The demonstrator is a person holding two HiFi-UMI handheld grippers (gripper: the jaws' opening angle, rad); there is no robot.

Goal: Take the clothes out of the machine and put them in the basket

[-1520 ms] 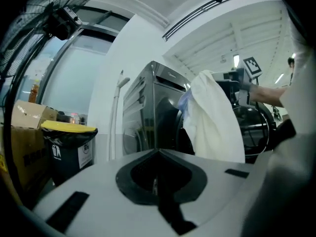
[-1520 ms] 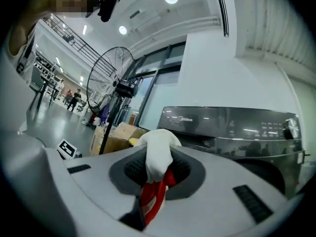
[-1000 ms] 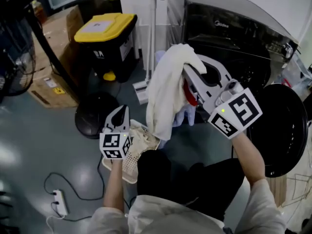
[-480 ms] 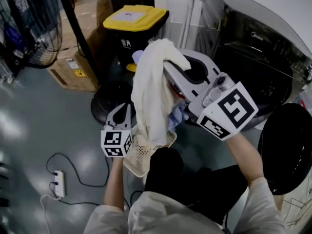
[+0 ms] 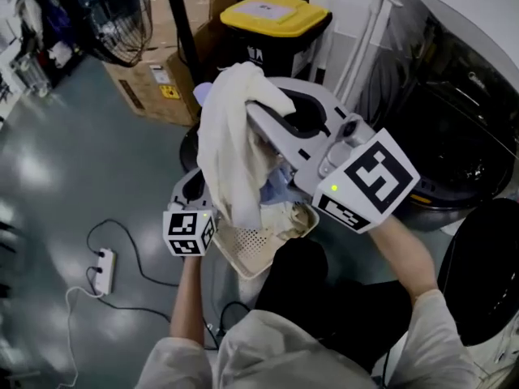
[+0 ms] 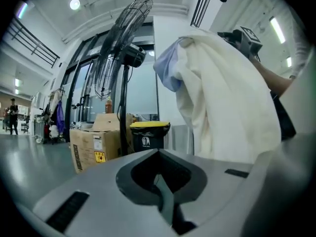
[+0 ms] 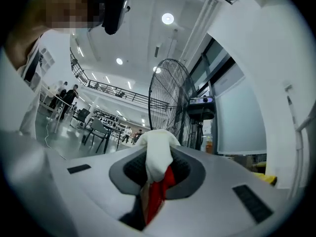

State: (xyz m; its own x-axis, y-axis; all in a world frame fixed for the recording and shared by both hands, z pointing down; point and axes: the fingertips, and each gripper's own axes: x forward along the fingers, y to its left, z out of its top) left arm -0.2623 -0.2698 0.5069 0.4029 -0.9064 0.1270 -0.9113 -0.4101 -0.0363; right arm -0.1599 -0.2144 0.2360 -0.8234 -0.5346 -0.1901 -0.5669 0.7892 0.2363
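Right claw of mine is clamped almost shut on a bunch of clothes. A white garment is pinched between its jaws, with a red piece caught under it, and a pale blue garment hangs beside them. The white garment drapes over the claw's tip and hangs with its long axis up and down, its free end pointing down over the basket. Cream clothes lie in that basket, which stands on the grey floor by my knees. My left claw is just beside the basket's left edge, jaws together with nothing in them. To my right is the washing machine, its door swung open. Beyond the basket are a yellow-lidded bin, a cardboard box and a standing fan. A power strip lies on the floor at my left.
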